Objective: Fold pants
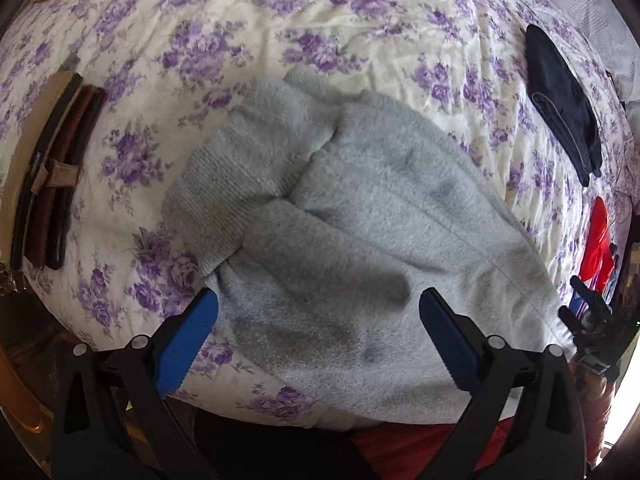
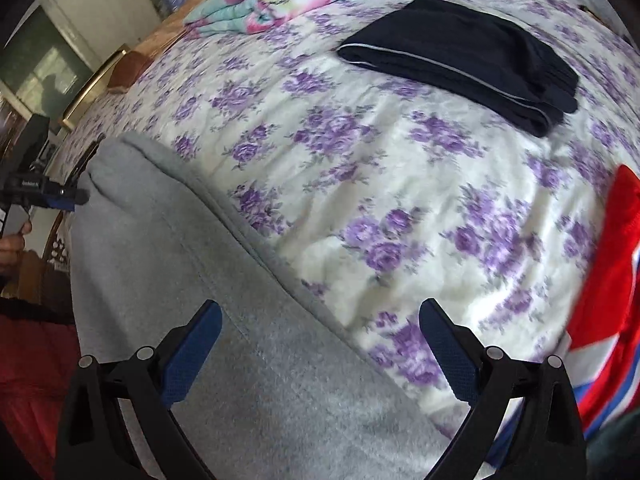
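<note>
Fuzzy grey knit pants [image 1: 352, 216] lie partly folded on a bed with a cream, purple-flowered quilt [image 1: 360, 36].
A folded dark navy garment [image 2: 464, 56] lies well apart. Left hand-held gripper [image 1: 318, 336] and right hand-held gripper [image 2: 320, 348] hover above the pants, jaws spread wide, holding nothing.

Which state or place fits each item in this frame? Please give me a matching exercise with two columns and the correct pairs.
Column one:
1. fuzzy grey knit pants
2. folded black garment with a pale stripe
3. red, white and blue cloth
4. left claw

Column two:
A. lying at the right edge of the floral bedspread
B. open, over the grey fabric
C. partly folded, legs crossing near the cuffs
D. lying folded far up the bed, apart from the grey pants

Pairs: 1-C, 2-D, 3-A, 4-B
</note>
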Motion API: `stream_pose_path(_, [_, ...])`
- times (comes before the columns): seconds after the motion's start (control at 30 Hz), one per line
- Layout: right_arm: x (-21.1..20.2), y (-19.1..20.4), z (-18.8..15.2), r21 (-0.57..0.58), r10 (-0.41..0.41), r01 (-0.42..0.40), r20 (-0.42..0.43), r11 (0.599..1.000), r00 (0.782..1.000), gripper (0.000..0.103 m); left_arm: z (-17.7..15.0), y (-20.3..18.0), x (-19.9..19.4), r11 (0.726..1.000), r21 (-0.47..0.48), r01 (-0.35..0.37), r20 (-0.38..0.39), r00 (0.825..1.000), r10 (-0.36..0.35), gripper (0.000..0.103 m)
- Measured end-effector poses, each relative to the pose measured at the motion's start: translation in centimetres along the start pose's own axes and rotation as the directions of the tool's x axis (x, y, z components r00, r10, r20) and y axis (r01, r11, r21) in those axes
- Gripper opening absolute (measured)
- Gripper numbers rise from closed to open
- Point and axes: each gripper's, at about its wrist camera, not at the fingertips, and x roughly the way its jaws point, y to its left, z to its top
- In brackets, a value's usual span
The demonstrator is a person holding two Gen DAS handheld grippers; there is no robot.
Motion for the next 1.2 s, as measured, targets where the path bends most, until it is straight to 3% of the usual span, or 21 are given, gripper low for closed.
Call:
stream_pose_path(0.07, [2.3, 0.5, -0.2, -0.016, 0.005, -0.006, -0.067, 1.000, 0.998, 0.100, 0.7, -0.2, -0.8, 1.000, 0.020, -0.023, 0.030, 0.999, 0.022, 0.098])
stream_pose_path(0.2, [1.6, 2.5, -2.1, -0.123, -0.030, 0.027, -0.019, 0.992, 0.999, 0.094, 2.4, -1.6, -2.5, 0.998, 0.058, -0.026, 0.085, 0.996, 0.021, 0.098])
stream_pose_path(0.3, [0.2, 2.1, -3.4, -0.081, 0.007, -0.008, -0.010, 0.997, 1.000, 0.062, 4.6, -3.1, -3.2, 0.986, 0.125, -0.113, 0.163, 0.982, 0.092, 0.098])
stream_pose_path(0.33, [-0.3, 1.8, -3.8, -0.064, 0.013, -0.013, -0.010, 0.998, 1.000, 0.041, 5.6, -3.6, -3.3, 0.973, 0.158, -0.168, 0.207, 0.969, 0.133, 0.098])
stream_pose_path(0.37, [-1.0, 1.7, -4.3, -0.041, 0.015, -0.015, 0.002, 0.999, 1.000, 0.027, 6.4, -4.0, -3.1, 0.958, 0.190, -0.214, 0.236, 0.957, 0.167, 0.098])
stream_pose_path(0.4, [-1.4, 1.8, -4.7, -0.026, 0.019, -0.019, 0.012, 0.999, 1.000, 0.022, 7.0, -4.2, -2.9, 0.943, 0.220, -0.251, 0.251, 0.948, 0.195, 0.098])
stream_pose_path(0.47, [-2.0, 2.0, -5.4, 0.003, 0.021, -0.021, 0.029, 1.000, 0.999, 0.019, 8.1, -4.1, -2.4, 0.913, 0.285, -0.292, 0.258, 0.941, 0.220, 0.098])
stream_pose_path(0.6, [-2.5, 2.7, -6.9, 0.075, 0.004, -0.009, 0.064, 0.997, 0.998, 0.019, 9.7, -3.8, -1.1, 0.881, 0.414, -0.229, 0.206, 0.966, 0.155, 0.098])
stream_pose_path(0.7, [-2.8, 2.1, -7.6, 0.146, 0.017, -0.029, 0.079, 0.989, 0.997, 0.019, 9.6, -3.6, -0.5, 0.820, 0.500, -0.279, 0.264, 0.951, 0.162, 0.098])
stream_pose_path(0.83, [-3.1, 2.8, -8.3, 0.171, 0.007, -0.018, 0.070, 0.985, 0.998, 0.019, 7.8, -3.3, -0.8, 0.747, 0.643, -0.167, 0.209, 0.977, 0.038, 0.098])
stream_pose_path(0.87, [-3.1, 2.9, -8.3, 0.183, 0.004, -0.016, 0.068, 0.983, 0.998, 0.019, 7.1, -3.5, -0.8, 0.718, 0.678, -0.155, 0.206, 0.978, 0.017, 0.098])
stream_pose_path(0.93, [-2.8, 3.4, -8.1, 0.200, -0.003, -0.009, 0.063, 0.980, 0.998, 0.019, 6.5, -3.7, -0.1, 0.692, 0.709, -0.135, 0.190, 0.982, -0.003, 0.098])
stream_pose_path(1.0, [-2.6, 3.6, -8.0, 0.211, -0.010, -0.003, 0.058, 0.978, 0.998, 0.019, 7.2, -2.9, 1.4, 0.724, 0.686, -0.077, 0.131, 0.991, -0.018, 0.099])
stream_pose_path(1.07, [-2.5, 3.5, -8.0, 0.224, -0.008, -0.004, 0.057, 0.975, 0.998, 0.019, 8.6, -1.9, 2.8, 0.783, 0.622, 0.017, 0.055, 0.996, -0.066, 0.099])
stream_pose_path(1.13, [-2.3, 3.0, -8.0, 0.248, 0.007, -0.020, 0.056, 0.969, 0.998, 0.019, 10.0, -0.9, 3.9, 0.835, 0.531, 0.144, -0.023, 0.987, -0.156, 0.099])
stream_pose_path(1.2, [-2.1, 2.4, -8.2, 0.269, 0.035, -0.048, 0.054, 0.962, 0.998, 0.019, 10.4, -0.5, 4.7, 0.856, 0.468, 0.219, -0.057, 0.974, -0.218, 0.099])
